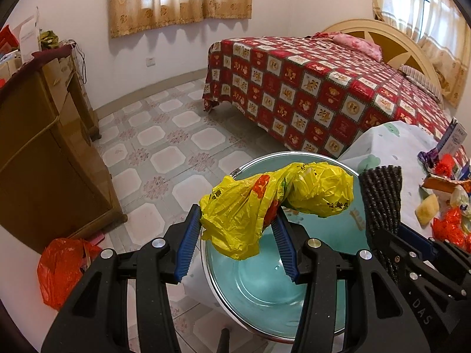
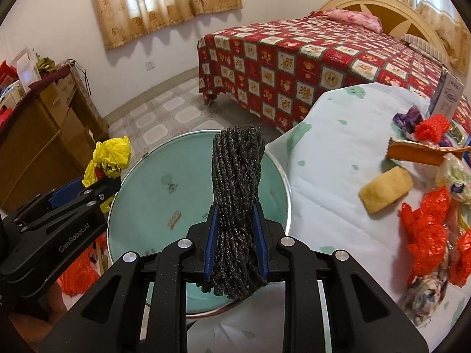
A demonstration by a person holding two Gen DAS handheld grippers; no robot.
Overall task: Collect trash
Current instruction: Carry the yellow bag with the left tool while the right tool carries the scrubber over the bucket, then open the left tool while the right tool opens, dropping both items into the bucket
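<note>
My table (image 2: 338, 176), under a pale cloth with green blotches, carries scattered trash toward three o'clock: a yellow sponge (image 2: 385, 189), crumpled red bags (image 2: 426, 229), an orange wrapper (image 2: 418, 153). The teal basin (image 2: 153, 182) sits at its nine o'clock edge.

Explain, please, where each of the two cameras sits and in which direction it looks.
Left wrist: on the left gripper, looking down along its fingers at the yellow bag it holds over the teal basin; right gripper at right.
Right wrist: on the right gripper, looking at its dark rope bundle over the same basin; left gripper at left.
Shared: basin, bed, table trash.
</note>
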